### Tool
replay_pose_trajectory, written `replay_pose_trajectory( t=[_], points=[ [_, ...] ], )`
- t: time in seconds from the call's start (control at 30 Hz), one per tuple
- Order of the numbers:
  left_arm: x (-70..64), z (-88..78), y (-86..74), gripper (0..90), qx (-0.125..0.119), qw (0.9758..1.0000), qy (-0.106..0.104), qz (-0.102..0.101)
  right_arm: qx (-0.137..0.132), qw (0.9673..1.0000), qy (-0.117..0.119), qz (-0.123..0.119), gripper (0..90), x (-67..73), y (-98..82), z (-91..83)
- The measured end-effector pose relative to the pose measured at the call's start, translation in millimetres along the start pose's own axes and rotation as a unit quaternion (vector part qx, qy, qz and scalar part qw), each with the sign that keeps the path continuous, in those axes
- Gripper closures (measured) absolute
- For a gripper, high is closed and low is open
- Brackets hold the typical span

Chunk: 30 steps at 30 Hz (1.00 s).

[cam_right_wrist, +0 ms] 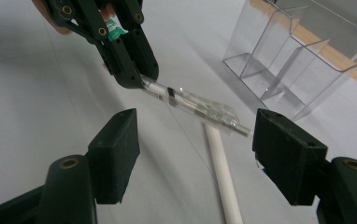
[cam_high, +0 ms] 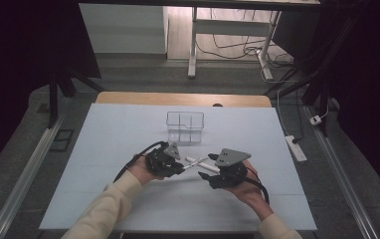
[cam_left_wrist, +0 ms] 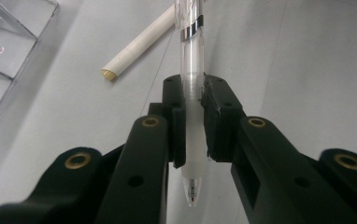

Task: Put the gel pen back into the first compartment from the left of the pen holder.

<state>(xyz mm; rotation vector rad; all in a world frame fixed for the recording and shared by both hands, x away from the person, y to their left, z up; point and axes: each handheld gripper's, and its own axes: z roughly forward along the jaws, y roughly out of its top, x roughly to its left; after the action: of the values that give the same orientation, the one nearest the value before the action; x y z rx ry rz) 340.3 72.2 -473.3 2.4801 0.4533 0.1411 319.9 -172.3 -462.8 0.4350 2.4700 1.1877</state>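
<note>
Pen clamped in left gripper points its clear cap rightward into the gap of the right gripper, whose jaws stand spread, cap end nearest its right jaw, above the white table.

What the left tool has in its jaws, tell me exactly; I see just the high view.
Observer: The left tool is shut on a clear pen at its white grip, with the writing tip pointing back toward the hand.
Operator: Report the right tool's jaws.
Observer: The right tool is open, and the pen's clear end shows between its jaws, untouched.
Operator: Name the white stick beside the pen.
Observer: A white tube, hollow at one end, lying flat and crossing beneath the pen.
</note>
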Motion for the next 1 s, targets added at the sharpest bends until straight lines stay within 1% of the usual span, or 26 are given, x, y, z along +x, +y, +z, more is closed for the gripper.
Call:
replay_pose_trajectory(
  t=[0.1,0.13,0.17,0.2,0.33,0.43,0.53,0.63,0.83,0.9,1.0],
  points=[
    [-2.1,2.9,1.5,79.7,0.004,1.0000,-0.003,0.002,0.001,1.0000,0.003,-0.002,31.2,0.6,2.1,3.7],
    [-3.4,4.3,2.1,79.7,0.007,1.0000,-0.001,0.004,0.004,1.0000,0.004,-0.002,31.3,1.0,2.9,4.7],
    [-4.2,5.3,2.8,79.6,0.014,0.9999,0.001,0.010,0.005,1.0000,0.005,-0.003,31.4,1.4,3.5,5.7],
    [-5.2,6.5,3.3,79.6,0.016,0.9998,0.000,0.012,0.007,0.9999,0.007,-0.005,31.5,1.8,4.2,6.5],
    [-7.2,9.0,5.0,79.6,0.018,0.9997,-0.005,0.015,0.015,0.9997,0.012,-0.014,32.0,4.6,6.9,9.7],
    [-8.1,10.5,5.5,79.6,0.022,0.9996,-0.007,0.017,0.023,0.9993,0.013,-0.026,32.5,6.6,9.3,12.4],
    [-8.2,11.4,5.5,79.6,0.022,0.9996,-0.010,0.018,0.028,0.9991,0.018,-0.026,33.7,8.3,10.9,15.7],
    [-8.7,11.1,5.4,79.6,0.019,0.9996,-0.013,0.017,0.043,0.9983,0.021,-0.035,35.2,9.2,10.9,19.2],
    [-9.6,9.4,5.4,79.6,0.014,0.9995,-0.023,0.019,0.076,0.9951,0.015,-0.061,39.8,12.5,8.2,26.3],
    [-9.4,8.7,5.3,79.5,0.012,0.9993,-0.030,0.019,0.095,0.9923,0.011,-0.079,41.7,15.0,7.2,28.4],
    [-10.2,8.2,5.4,79.5,0.005,0.9989,-0.044,0.017,0.116,0.9870,0.009,-0.111,50.4,19.1,5.5,32.3]
  ],
)
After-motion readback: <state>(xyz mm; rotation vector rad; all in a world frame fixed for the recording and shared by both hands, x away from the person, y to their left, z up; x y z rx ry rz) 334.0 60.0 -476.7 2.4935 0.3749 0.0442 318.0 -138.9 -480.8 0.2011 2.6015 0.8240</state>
